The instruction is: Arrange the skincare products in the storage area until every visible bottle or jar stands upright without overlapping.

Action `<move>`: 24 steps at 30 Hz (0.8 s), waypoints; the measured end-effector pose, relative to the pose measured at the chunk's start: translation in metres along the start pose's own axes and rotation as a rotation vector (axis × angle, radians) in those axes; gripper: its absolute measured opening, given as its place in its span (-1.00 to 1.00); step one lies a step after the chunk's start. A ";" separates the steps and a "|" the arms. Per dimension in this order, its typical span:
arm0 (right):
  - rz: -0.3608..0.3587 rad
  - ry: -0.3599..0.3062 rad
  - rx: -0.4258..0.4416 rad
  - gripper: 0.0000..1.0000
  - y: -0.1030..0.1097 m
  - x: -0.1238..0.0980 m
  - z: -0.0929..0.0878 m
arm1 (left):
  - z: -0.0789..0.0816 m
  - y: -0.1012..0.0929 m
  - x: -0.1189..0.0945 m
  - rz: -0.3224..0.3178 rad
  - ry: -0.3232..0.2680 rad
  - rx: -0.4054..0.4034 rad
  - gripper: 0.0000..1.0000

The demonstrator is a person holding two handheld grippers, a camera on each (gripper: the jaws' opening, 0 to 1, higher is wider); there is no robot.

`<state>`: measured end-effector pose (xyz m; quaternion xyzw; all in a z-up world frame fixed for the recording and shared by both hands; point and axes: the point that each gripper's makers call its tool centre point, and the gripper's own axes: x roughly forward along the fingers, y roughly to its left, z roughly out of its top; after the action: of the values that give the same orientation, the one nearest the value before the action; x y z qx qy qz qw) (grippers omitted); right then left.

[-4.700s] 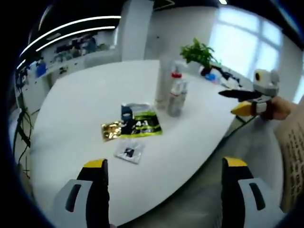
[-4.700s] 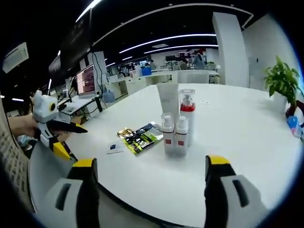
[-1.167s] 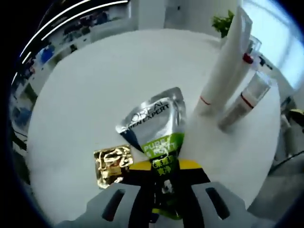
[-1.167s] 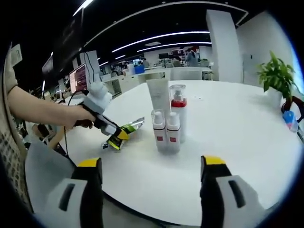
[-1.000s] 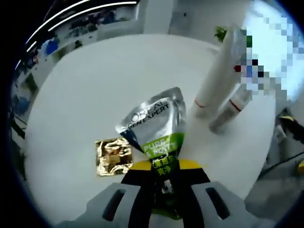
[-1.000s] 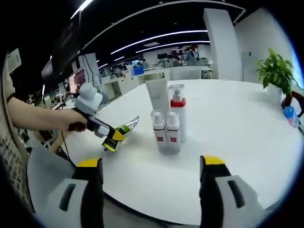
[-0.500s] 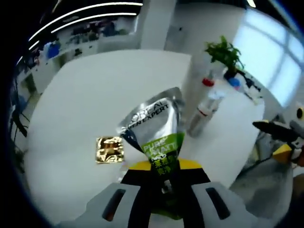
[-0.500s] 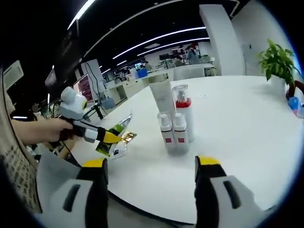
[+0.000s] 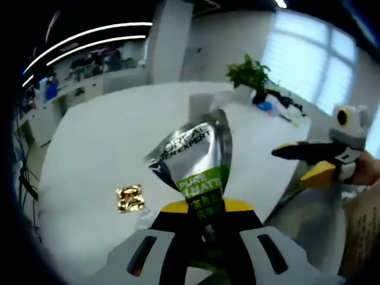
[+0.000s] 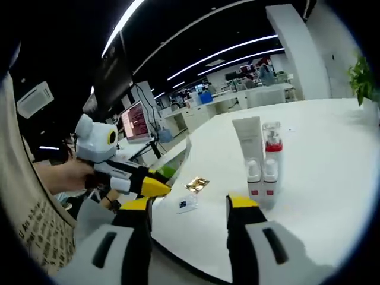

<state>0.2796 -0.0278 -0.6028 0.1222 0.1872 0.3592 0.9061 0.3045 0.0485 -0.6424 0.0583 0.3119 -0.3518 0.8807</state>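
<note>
the white table (image 9: 89, 148) carries the upright bottles (image 10: 262, 172), with a gold sachet (image 9: 129, 198) lying flat well apart from them. the left gripper (image 9: 203, 209) is clamped on a silver-green pouch (image 9: 195, 157), lifted above the table. the right gripper (image 10: 187, 205) has its jaws spread wide, nothing between them.

The left gripper (image 9: 203, 209) clamps the lower end of a silver and green sachet (image 9: 195, 161), holding it upright above the white table (image 9: 89, 148). A small gold packet (image 9: 130, 198) lies flat on the table. The right gripper (image 9: 309, 161) reaches in with its jaws apart.
</note>
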 end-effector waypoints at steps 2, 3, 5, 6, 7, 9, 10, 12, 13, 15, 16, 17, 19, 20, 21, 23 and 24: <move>0.021 -0.017 0.023 0.01 0.006 0.007 0.004 | -0.001 -0.009 -0.003 -0.006 0.007 0.056 -0.71; 0.038 -0.034 0.052 0.01 0.009 0.011 0.006 | -0.001 -0.014 -0.005 -0.013 0.007 0.075 -0.71; 0.060 -0.069 0.106 0.00 0.013 0.014 0.010 | 0.000 -0.026 -0.008 -0.036 0.003 0.107 -0.71; 0.068 -0.083 0.133 -0.01 0.015 0.015 0.012 | 0.001 -0.033 -0.010 -0.051 -0.006 0.130 -0.71; 0.084 -0.103 0.179 -0.03 0.017 0.016 0.015 | 0.002 -0.037 -0.012 -0.059 -0.012 0.135 -0.71; 0.091 -0.118 0.240 -0.07 0.017 0.016 0.014 | 0.005 -0.045 -0.014 -0.077 -0.028 0.142 -0.70; 0.091 -0.124 0.257 -0.12 0.017 0.016 0.014 | 0.008 -0.051 -0.016 -0.091 -0.045 0.145 -0.70; 0.088 -0.136 0.289 -0.21 0.016 0.015 0.013 | 0.011 -0.056 -0.017 -0.108 -0.062 0.155 -0.70; 0.087 -0.145 0.302 -0.29 0.016 0.014 0.013 | 0.011 -0.059 -0.018 -0.117 -0.067 0.153 -0.69; 0.095 -0.165 0.345 -0.46 0.017 0.012 0.014 | 0.011 -0.064 -0.018 -0.135 -0.074 0.155 -0.69; 0.110 -0.172 0.390 -0.60 0.020 0.010 0.015 | 0.010 -0.065 -0.018 -0.138 -0.072 0.154 -0.68; 0.128 -0.171 0.413 -0.69 0.023 0.009 0.015 | 0.009 -0.066 -0.018 -0.139 -0.070 0.155 -0.66; 0.117 -0.173 0.410 -0.71 0.022 0.009 0.013 | 0.007 -0.067 -0.017 -0.146 -0.069 0.154 -0.66; 0.112 -0.173 0.407 -0.72 0.024 0.008 0.013 | 0.006 -0.067 -0.017 -0.147 -0.068 0.151 -0.65; 0.115 -0.173 0.408 -0.74 0.024 0.008 0.013 | 0.005 -0.066 -0.017 -0.148 -0.068 0.152 -0.63; 0.128 -0.177 0.431 -0.78 0.026 0.006 0.013 | 0.003 -0.065 -0.018 -0.149 -0.073 0.176 -0.54; 0.131 -0.176 0.437 -0.80 0.027 0.005 0.013 | 0.003 -0.065 -0.018 -0.149 -0.075 0.186 -0.47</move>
<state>0.2725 -0.0061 -0.5830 0.3582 0.1726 0.3562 0.8456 0.2539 0.0096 -0.6217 0.1030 0.2481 -0.4454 0.8541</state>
